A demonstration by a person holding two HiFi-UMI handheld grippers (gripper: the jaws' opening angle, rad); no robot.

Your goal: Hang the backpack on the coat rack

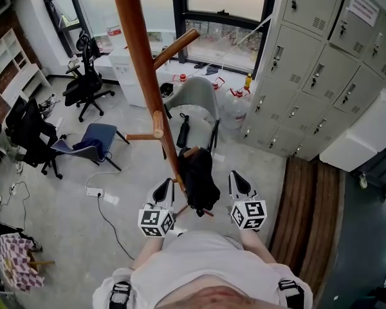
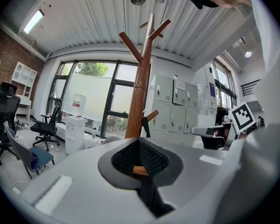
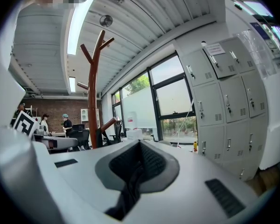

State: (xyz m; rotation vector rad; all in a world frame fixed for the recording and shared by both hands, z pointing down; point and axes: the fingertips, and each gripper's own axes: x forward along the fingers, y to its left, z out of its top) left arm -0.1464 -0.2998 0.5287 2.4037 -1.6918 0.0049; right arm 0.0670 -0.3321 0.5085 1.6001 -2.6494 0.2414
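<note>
Left gripper (image 1: 163,190) and right gripper (image 1: 239,184) each pinched on a black strap of backpack (image 1: 198,180) between them, coat rack (image 1: 145,63) at 12 o'clock

My left gripper (image 2: 139,148) has its jaws pressed together on a dark strap (image 2: 151,197) that runs out from the ribbed pads (image 2: 123,160) toward the camera. A sliver of brown wood (image 2: 140,171) shows at the seam (I can't tell what it belongs to). Straight past the jaws the coat rack (image 2: 141,87) stands upright, its pegs forking near the ceiling. Grey lockers (image 2: 177,107) stand behind it to the right. A water dispenser (image 2: 75,133) and a black office chair (image 2: 46,127) are to the left, before the windows (image 2: 95,94). The other gripper's marker cube (image 2: 242,117) sits at the right edge.
</note>
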